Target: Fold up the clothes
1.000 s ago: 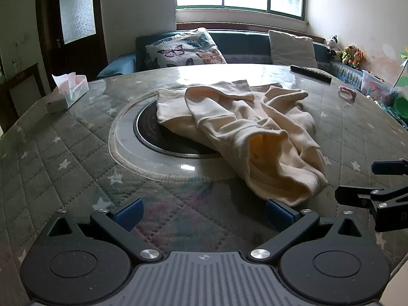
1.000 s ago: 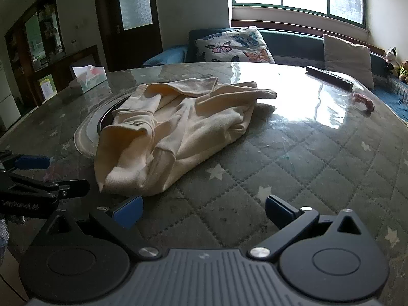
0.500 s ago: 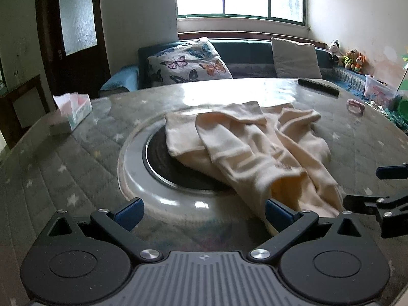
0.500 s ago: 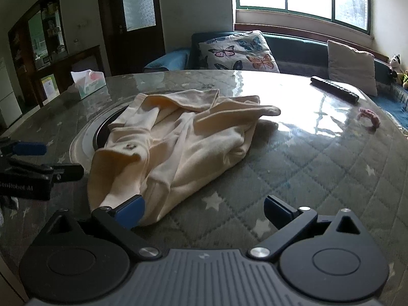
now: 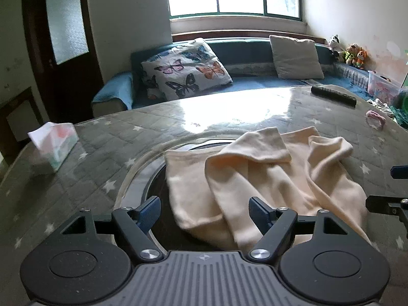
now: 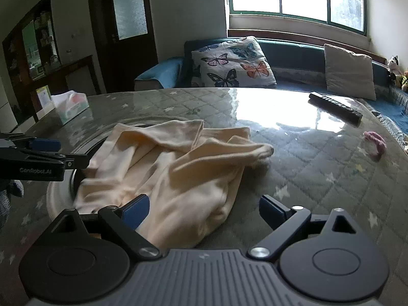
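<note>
A crumpled cream garment [image 5: 255, 178] [image 6: 178, 173] lies on the round table [image 5: 102, 153], partly over a dark round inset [image 5: 158, 186]. My left gripper [image 5: 205, 211] hangs over its near left edge with cloth lying between the fingers; the jaws are closing and the pads stand clear of the cloth. My right gripper [image 6: 204, 209] is over the near right part, its jaws wide and closing slightly, with cloth between the fingers and untouched by the pads. Each gripper shows in the other's view: the right gripper [image 5: 390, 188] and the left gripper [image 6: 63, 151].
A tissue box [image 5: 56, 145] stands at the table's left edge. A black remote [image 6: 334, 107] and a small pink thing [image 6: 374, 144] lie at the far right. Behind the table runs a blue sofa with a butterfly cushion [image 5: 186, 71].
Both grippers have moved forward over the garment, so its near edge now lies between their fingers. The left jaws have narrowed clearly, the right ones slightly. The garment has not moved.
</note>
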### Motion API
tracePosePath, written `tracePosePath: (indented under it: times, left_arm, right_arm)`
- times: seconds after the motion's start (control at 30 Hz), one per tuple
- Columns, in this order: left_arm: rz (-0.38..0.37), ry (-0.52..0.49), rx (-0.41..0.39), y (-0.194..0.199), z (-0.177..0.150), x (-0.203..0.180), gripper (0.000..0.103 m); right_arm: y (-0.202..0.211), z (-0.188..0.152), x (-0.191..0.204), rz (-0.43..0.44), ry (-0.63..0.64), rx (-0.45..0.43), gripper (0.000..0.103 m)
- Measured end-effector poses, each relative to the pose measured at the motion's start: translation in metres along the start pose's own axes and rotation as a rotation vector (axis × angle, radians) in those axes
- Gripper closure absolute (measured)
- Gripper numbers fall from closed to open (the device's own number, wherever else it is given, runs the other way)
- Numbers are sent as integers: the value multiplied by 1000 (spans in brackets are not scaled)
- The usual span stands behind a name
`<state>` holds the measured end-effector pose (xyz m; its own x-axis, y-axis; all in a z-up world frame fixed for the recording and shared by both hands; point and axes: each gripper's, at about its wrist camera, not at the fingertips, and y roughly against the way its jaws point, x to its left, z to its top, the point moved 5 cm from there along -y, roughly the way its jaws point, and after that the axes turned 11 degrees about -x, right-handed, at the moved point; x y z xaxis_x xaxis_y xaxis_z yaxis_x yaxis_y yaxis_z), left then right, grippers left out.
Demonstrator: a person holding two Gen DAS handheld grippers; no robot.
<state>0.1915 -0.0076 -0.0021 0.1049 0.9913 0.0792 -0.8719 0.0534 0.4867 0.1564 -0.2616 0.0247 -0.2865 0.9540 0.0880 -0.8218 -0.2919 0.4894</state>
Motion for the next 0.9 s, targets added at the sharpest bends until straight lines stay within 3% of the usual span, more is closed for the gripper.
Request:
tracePosePath:
  times: [0.33, 0.57, 0.63, 0.7, 0.73, 0.8, 0.9]
  left_arm:
    - [-35, -19, 30, -61, 16, -1, 23]
    - [-85, -59, 43, -84, 18, -7, 24]
    - [-106, -49, 52, -90, 17, -8, 33]
    - [-126, -39, 65, -96, 15, -10, 52]
    - [-132, -36, 69, -98, 14, -11, 56]
    - [-138, -29, 69, -98, 12, -12, 84]
    - [-140, -18, 65, -96, 10, -11, 94]
  right_arm:
    - [-64, 35, -3, 8, 25, 13, 14]
    - [-109, 39, -4, -1, 31, 73, 28]
    - [-118, 37, -5, -7, 37, 91, 34]
    - [-124, 31, -6, -16, 46, 112, 44]
    - [-125, 30, -8, -22, 54, 114, 47]
    - [-123, 28, -10, -36, 65, 111, 61]
    - [-119, 28, -17, -47, 50, 108, 82]
